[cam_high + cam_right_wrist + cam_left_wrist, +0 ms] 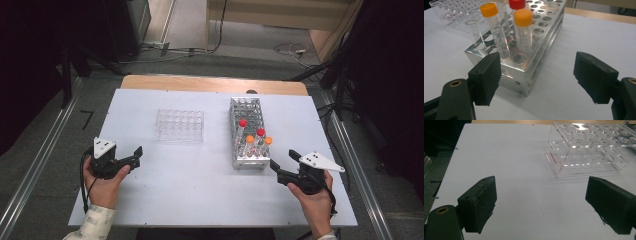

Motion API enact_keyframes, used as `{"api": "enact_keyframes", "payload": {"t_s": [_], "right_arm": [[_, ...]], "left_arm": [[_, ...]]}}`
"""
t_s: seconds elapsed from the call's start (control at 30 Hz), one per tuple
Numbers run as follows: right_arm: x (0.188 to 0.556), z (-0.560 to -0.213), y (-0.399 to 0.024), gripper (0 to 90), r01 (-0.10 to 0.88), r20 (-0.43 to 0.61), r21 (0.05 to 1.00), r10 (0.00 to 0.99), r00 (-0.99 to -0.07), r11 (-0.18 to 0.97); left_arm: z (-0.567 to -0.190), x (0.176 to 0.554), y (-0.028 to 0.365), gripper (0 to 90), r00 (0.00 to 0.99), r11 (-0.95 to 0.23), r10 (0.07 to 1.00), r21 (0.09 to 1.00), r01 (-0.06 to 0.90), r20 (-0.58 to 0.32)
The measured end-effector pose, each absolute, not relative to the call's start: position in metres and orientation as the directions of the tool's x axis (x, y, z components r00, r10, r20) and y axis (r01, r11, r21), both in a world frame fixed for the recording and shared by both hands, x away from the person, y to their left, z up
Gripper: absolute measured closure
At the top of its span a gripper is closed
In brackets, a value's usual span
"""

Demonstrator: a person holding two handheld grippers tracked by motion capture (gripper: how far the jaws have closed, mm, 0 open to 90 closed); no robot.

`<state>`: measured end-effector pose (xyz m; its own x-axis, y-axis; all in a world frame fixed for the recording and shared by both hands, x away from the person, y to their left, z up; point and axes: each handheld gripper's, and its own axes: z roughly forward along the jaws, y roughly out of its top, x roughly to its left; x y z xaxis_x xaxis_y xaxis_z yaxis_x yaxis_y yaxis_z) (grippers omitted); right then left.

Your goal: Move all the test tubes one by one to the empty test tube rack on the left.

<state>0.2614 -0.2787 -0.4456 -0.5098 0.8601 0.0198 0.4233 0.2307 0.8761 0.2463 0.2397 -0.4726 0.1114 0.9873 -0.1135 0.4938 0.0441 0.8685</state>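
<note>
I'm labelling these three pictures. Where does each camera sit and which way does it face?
High view: above the table's near side, looking forward and down; both hands with hand-held grippers.
Left gripper view: on the left hand-held gripper, facing the clear rack.
Right gripper view: on the right hand-held gripper, facing the metal rack and capped tubes.
Shared: the clear rack.

Rack (534, 62), centre frame: polished, glossy metal. Rack (589, 152), upper right: clear glossy plastic. Tubes (524, 37): transparent plastic, matt caps. Table (200, 185): smooth matt white; wood edge.
</note>
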Motion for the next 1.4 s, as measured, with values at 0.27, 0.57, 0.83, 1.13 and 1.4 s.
{"api": "enact_keyframes", "payload": {"t_s": [0.27,0.57,0.83,1.13,1.4], "right_arm": [[0.262,-0.448,-0.265,24.7,0.407,0.006,0.877,0.842,-0.539,0.254],[0.263,-0.449,-0.256,32.9,0.397,0.0,0.877,0.829,-0.56,0.268],[0.268,-0.451,-0.245,51.3,0.368,-0.022,0.884,0.812,-0.583,0.288],[0.277,-0.457,-0.237,63.8,0.364,-0.027,0.881,0.8,-0.599,0.302],[0.282,-0.459,-0.234,69.0,0.365,-0.026,0.88,0.798,-0.602,0.304]], "left_arm": [[-0.473,0.246,0.239,10.7,0.106,0.044,0.988,0.868,0.494,-0.111],[-0.473,0.246,0.239,10.7,0.105,0.046,0.988,0.867,0.496,-0.112],[-0.473,0.246,0.239,10.8,0.107,0.044,0.988,0.869,0.493,-0.11],[-0.473,0.246,0.238,10.8,0.106,0.043,0.988,0.868,0.495,-0.109],[-0.473,0.246,0.238,10.8,0.107,0.044,0.988,0.868,0.494,-0.111]]}}
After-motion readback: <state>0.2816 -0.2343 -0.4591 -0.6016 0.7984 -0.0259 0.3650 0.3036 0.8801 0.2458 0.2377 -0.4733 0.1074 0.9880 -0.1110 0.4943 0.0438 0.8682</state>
